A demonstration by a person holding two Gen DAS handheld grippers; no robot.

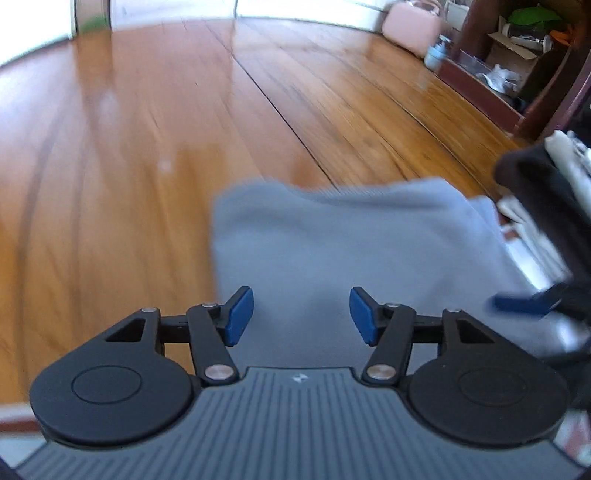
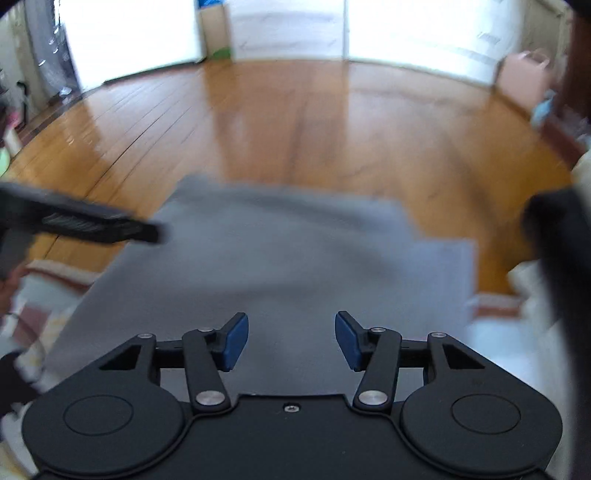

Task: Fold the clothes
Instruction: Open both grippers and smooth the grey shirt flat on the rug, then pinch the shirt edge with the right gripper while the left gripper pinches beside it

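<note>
Nearest us, our left gripper [image 1: 301,315] hung with its blue pads [image 1: 240,315] spread apart, grasping nothing; our right gripper [image 2: 291,341] was likewise released. Just beyond both, the grey folded garment [image 2: 266,251] lay flat on the wooden floor [image 1: 129,147]. A pink case [image 1: 413,26] stood far right. We could read no writing.

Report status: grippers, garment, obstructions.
Left gripper open, empty. Right gripper open, empty. Grey garment lying folded on floor. Nothing blocking it.

Black left tool [image 1: 301,315], blue pads [image 1: 240,315], silver screws.
</note>
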